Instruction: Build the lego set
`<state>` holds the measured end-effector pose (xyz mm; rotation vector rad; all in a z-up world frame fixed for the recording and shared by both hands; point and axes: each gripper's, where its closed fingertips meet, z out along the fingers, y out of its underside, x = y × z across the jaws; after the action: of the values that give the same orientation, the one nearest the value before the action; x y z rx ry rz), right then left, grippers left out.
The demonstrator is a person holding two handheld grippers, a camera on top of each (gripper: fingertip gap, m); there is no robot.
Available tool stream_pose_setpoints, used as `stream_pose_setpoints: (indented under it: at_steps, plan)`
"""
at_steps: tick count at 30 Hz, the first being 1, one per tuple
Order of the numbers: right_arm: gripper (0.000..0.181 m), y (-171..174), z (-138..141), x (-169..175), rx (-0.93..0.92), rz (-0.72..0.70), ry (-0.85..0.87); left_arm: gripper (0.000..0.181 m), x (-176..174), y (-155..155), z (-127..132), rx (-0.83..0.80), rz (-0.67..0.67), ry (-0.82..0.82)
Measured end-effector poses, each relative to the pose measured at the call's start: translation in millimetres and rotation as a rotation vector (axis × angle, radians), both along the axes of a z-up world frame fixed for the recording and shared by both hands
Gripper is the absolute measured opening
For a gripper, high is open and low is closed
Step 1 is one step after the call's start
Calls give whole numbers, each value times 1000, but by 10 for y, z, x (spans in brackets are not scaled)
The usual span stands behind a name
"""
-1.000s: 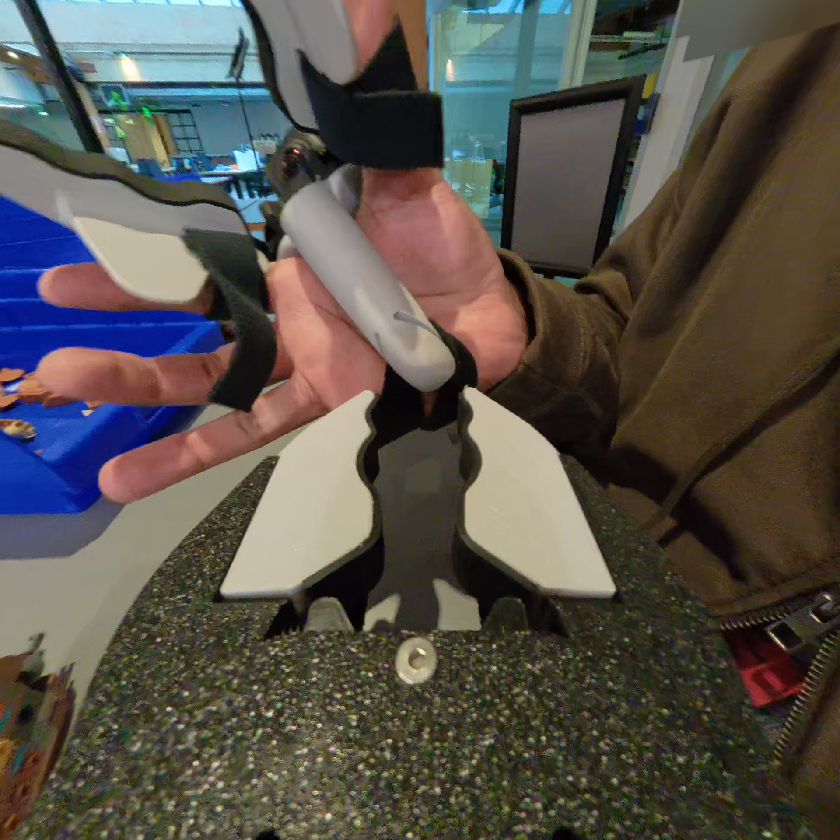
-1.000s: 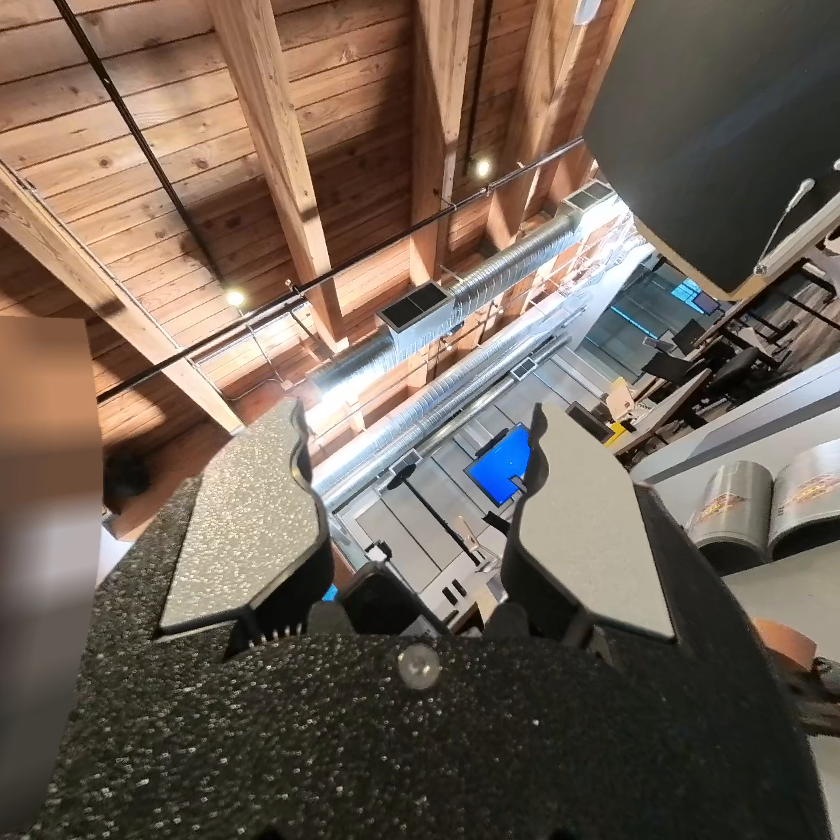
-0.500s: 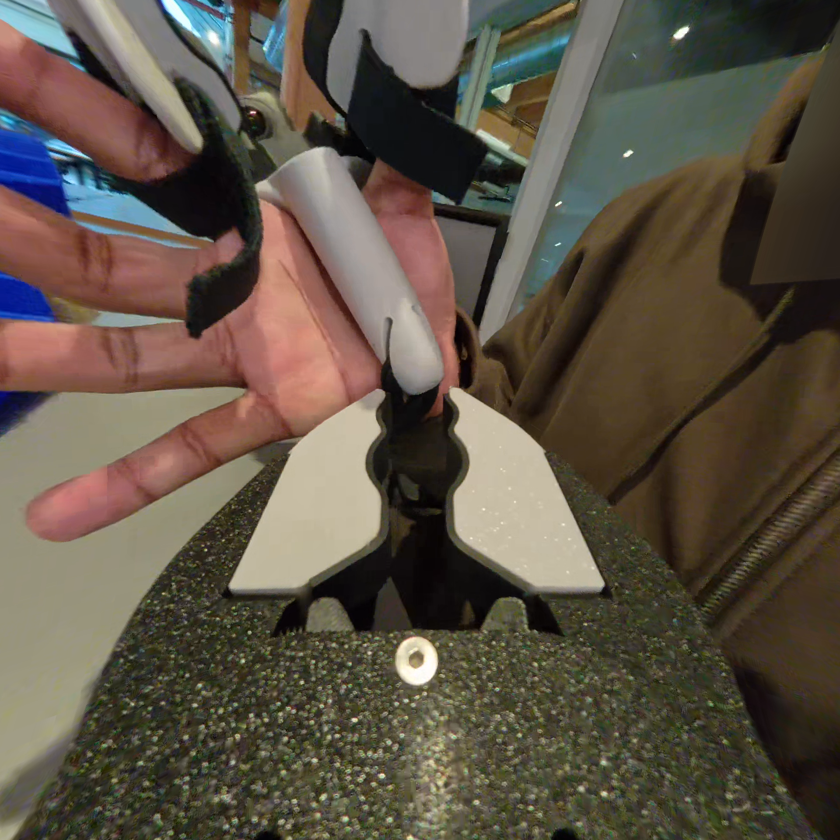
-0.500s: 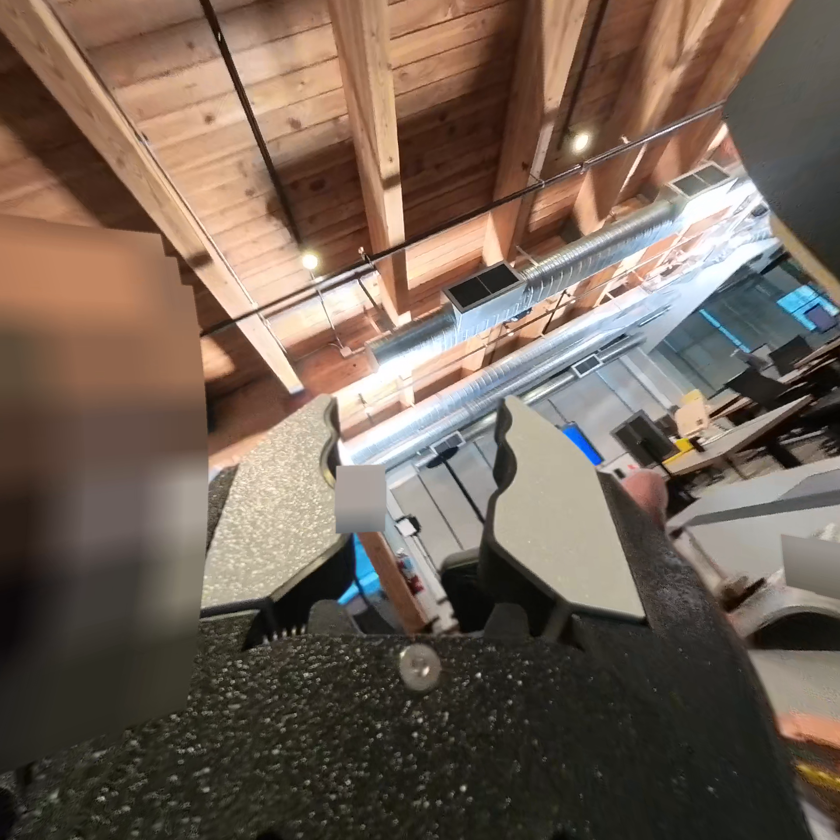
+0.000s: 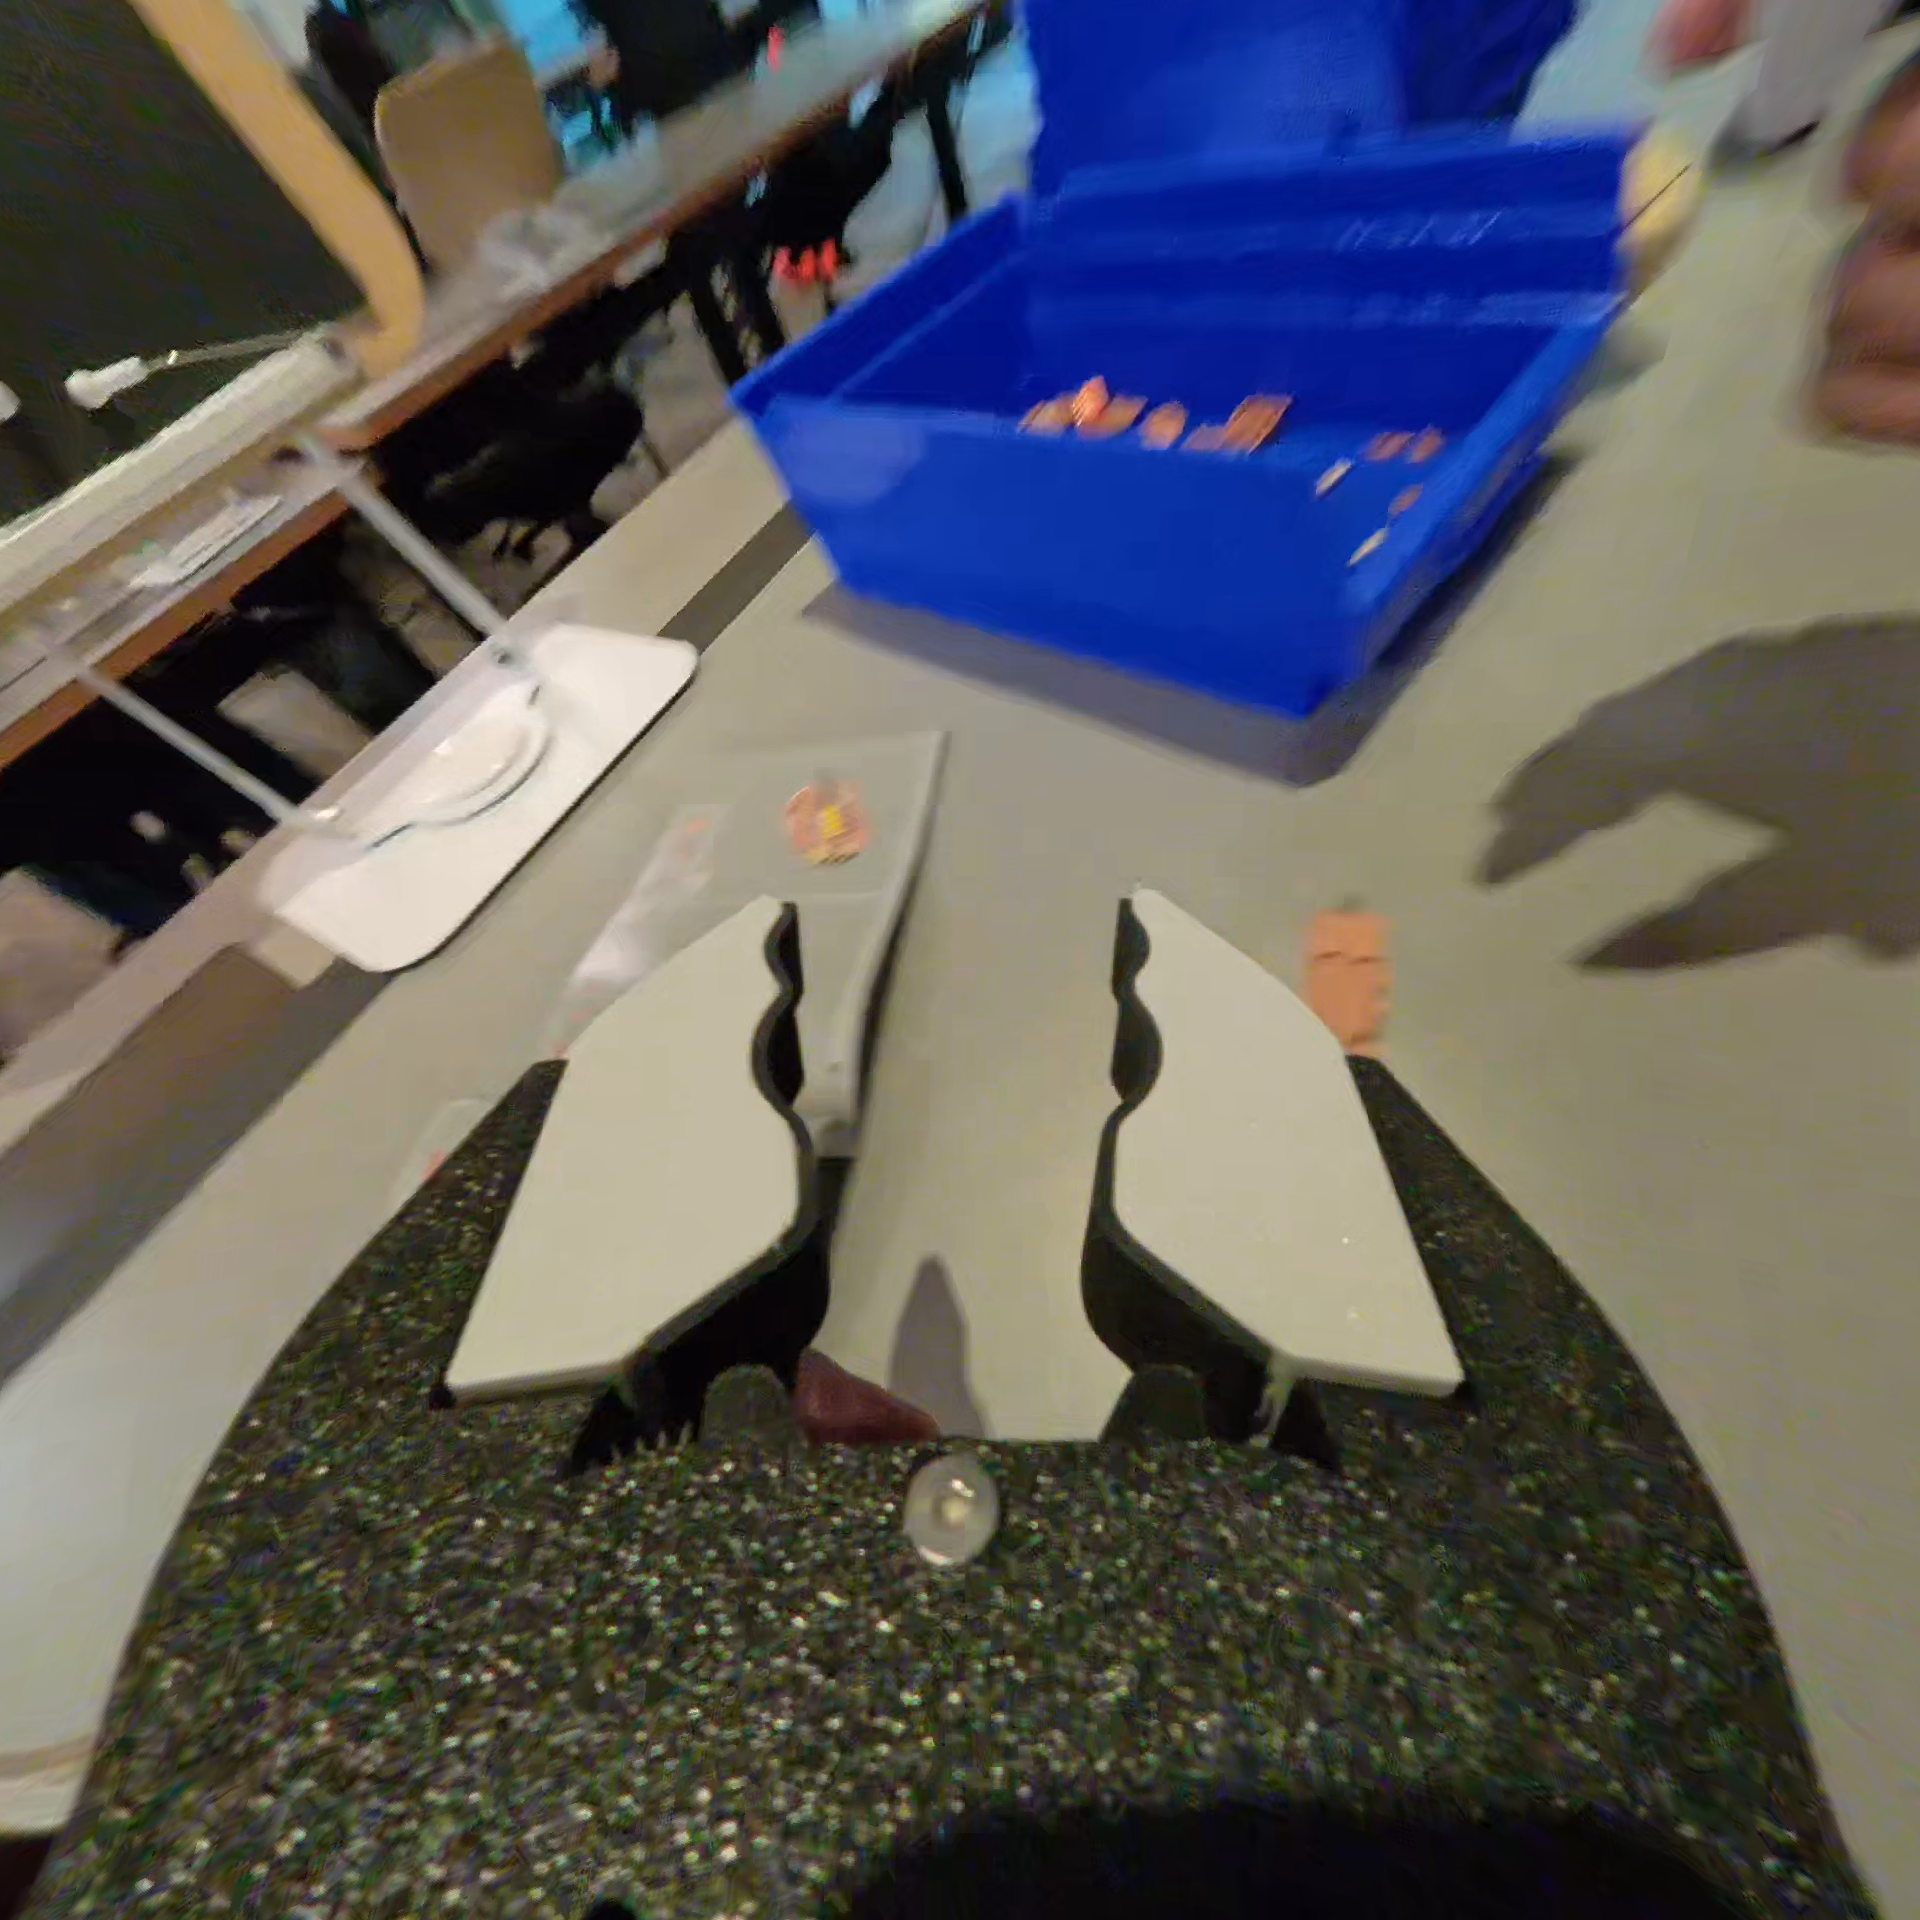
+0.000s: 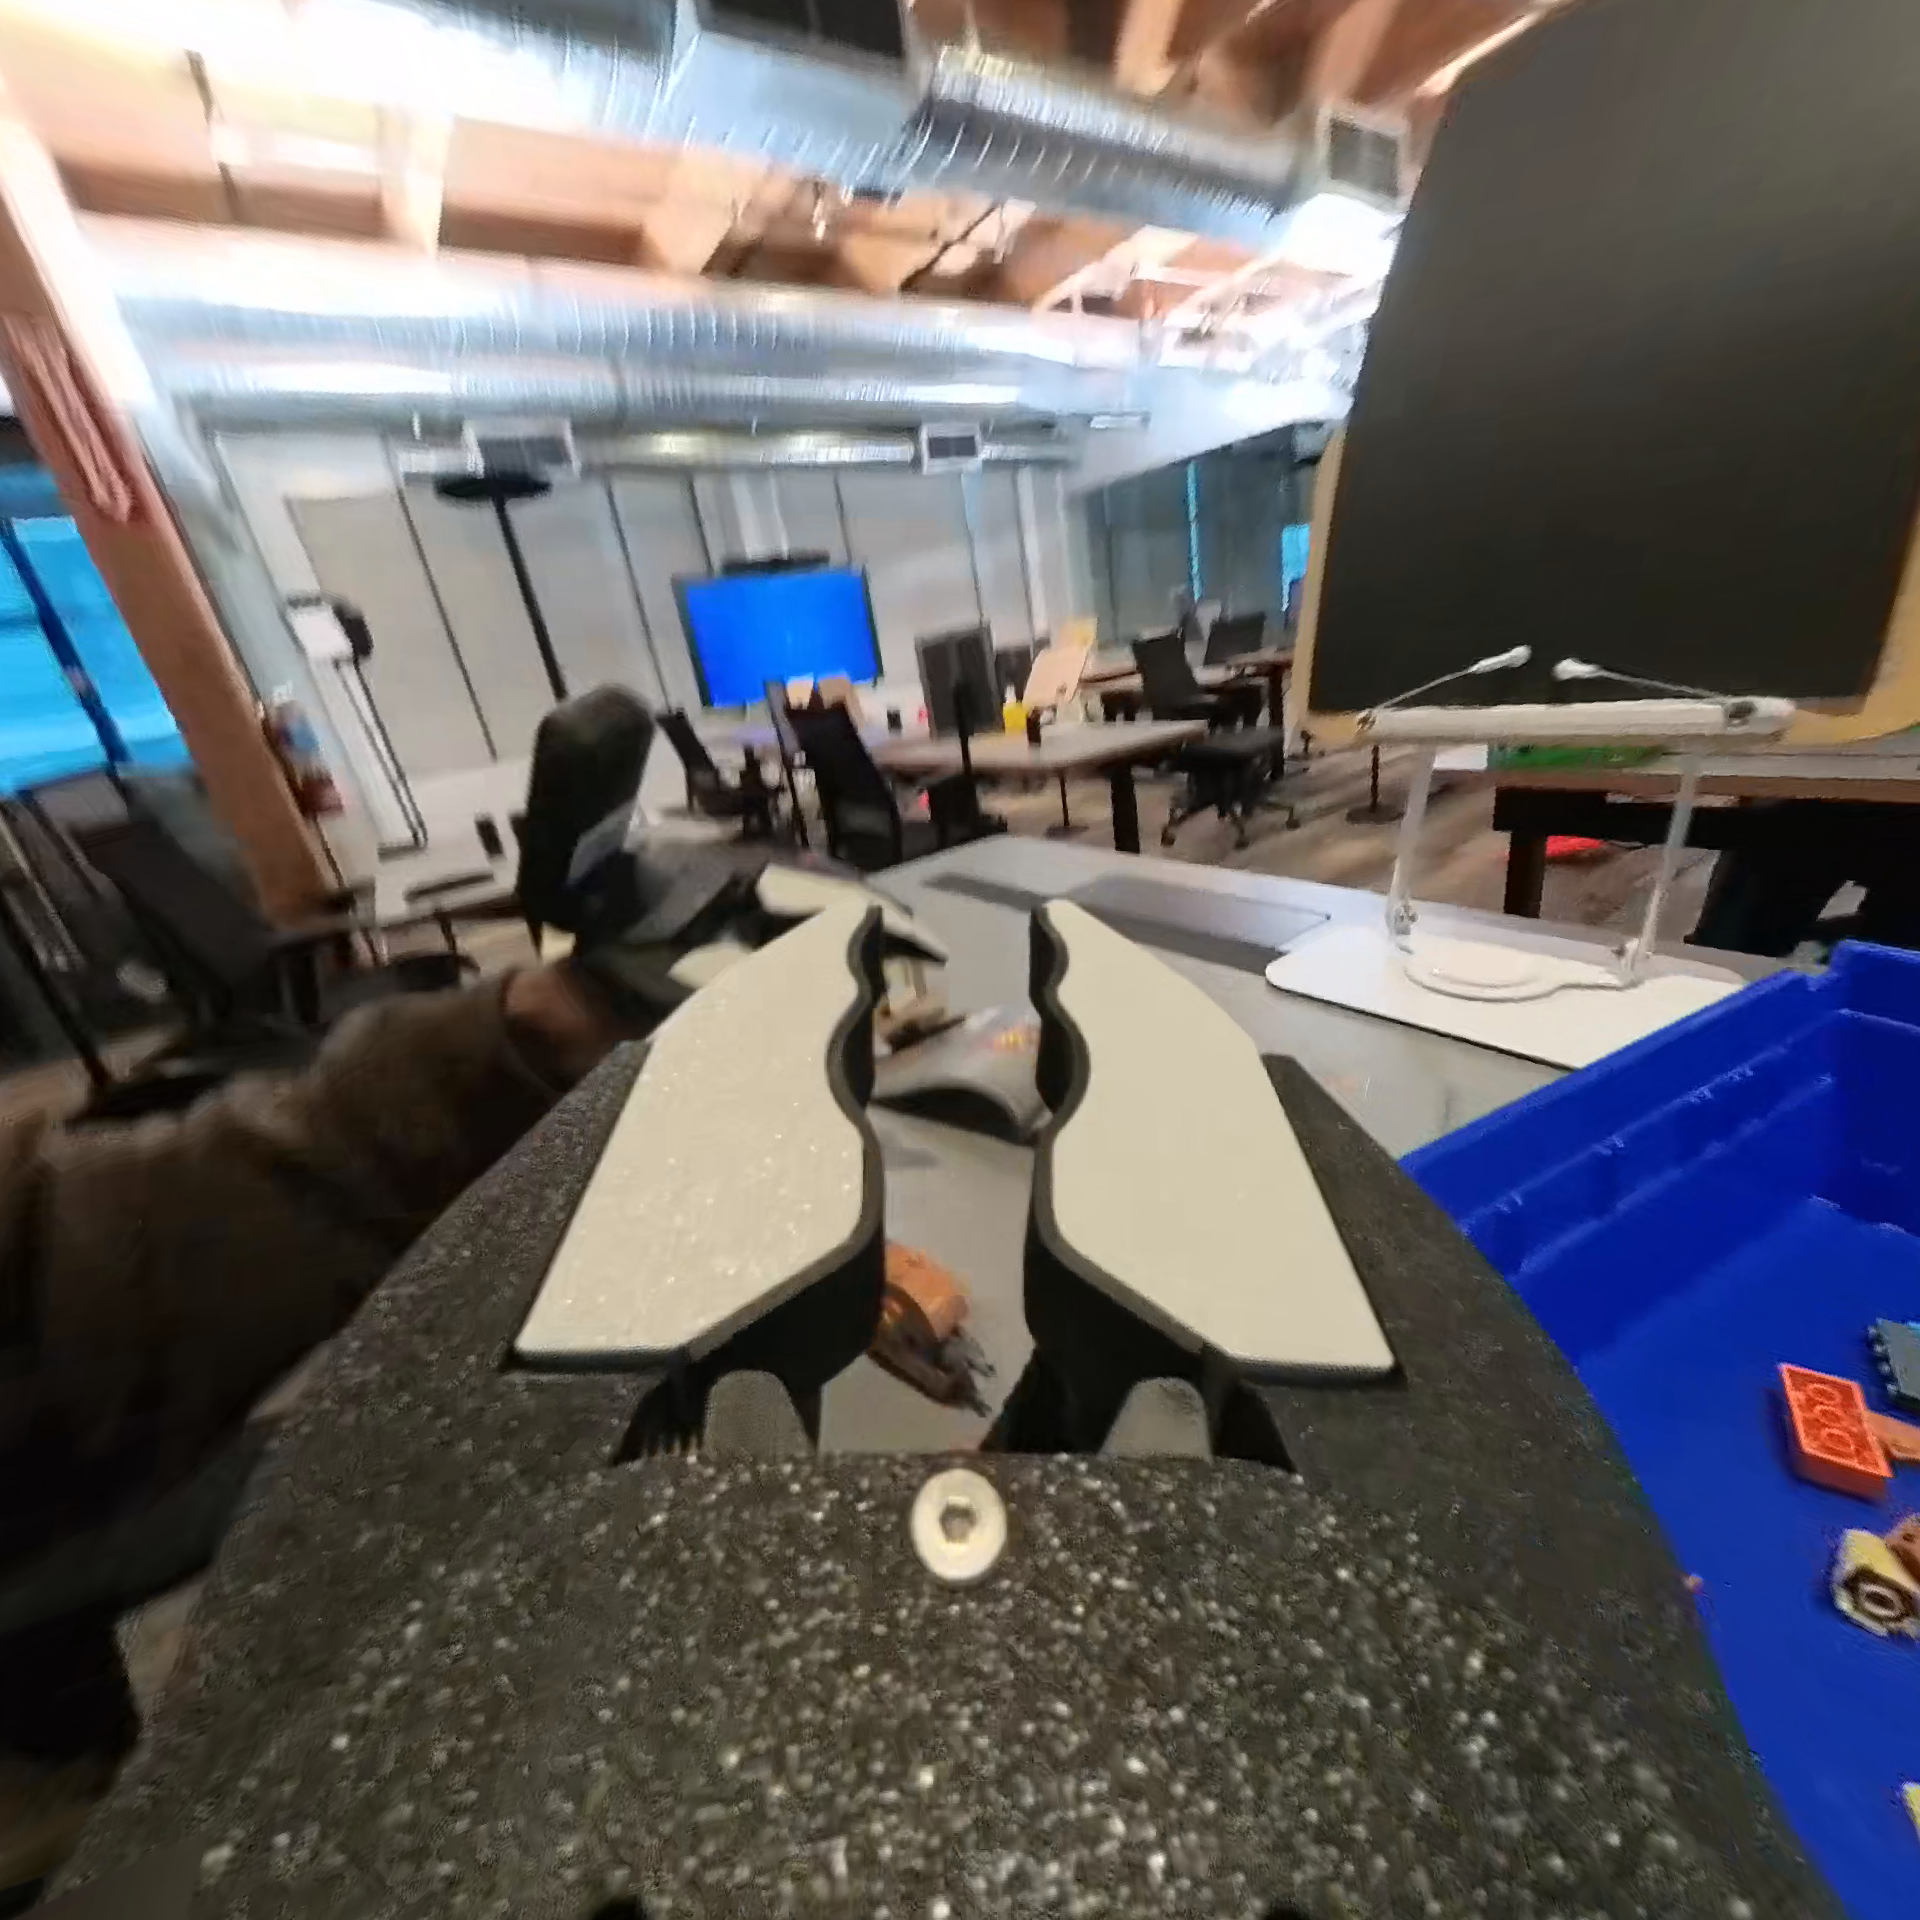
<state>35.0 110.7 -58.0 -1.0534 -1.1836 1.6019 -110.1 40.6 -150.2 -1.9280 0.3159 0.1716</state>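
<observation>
My left gripper (image 5: 961,914) is open and empty, low over the grey table (image 5: 1558,1195). An orange brick (image 5: 1345,977) lies just right of its right fingertip. A grey booklet (image 5: 883,831) lies ahead of its left finger. A blue bin (image 5: 1039,540) with several orange bricks (image 5: 1164,421) stands beyond. My right gripper (image 6: 956,914) has a narrow gap between its jaws and holds nothing. Below it a brown and orange lego assembly (image 6: 925,1309) rests on the table. The blue bin (image 6: 1621,1174) is on its right, holding an orange brick (image 6: 1834,1429).
A white stand base (image 5: 488,790) sits at the table's left edge; it also shows in the right wrist view (image 6: 1455,977). A person's brown sleeve (image 6: 312,1143) is on the left. A hand (image 5: 1870,260) is at the top right, with its shadow (image 5: 1714,790) on the table. Left tips to right tips: about 20 cm.
The left view swung from the person's hand and jacket down to the table and bin, and its jaws opened wide. The right view tilted from the ceiling down to the table; its jaws narrowed.
</observation>
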Motion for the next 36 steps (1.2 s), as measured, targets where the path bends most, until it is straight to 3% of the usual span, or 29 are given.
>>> stream_pose_setpoints:
  at_steps: [3,7,18,21,26,31,36]
  plan:
    - [18,-28,-174,-169,151,4,-47,73,-338,306,-36,-57,41,82]
    - [16,-57,-364,-341,281,28,-88,76,-448,802,-148,-105,10,145]
    - [15,-32,-844,-215,256,188,-144,78,-364,1667,-904,-464,-132,219]
    - [15,-15,-972,-215,264,203,-184,78,-393,1752,-1024,-490,-106,229]
    - [16,124,-1159,-233,377,159,-225,76,-402,1783,-823,-355,-74,146]
    - [15,400,-1120,-292,374,74,-204,73,-371,1726,-700,-296,-92,44]
    - [15,676,-1080,-392,341,-7,-193,73,-396,1686,-710,-317,-88,59]
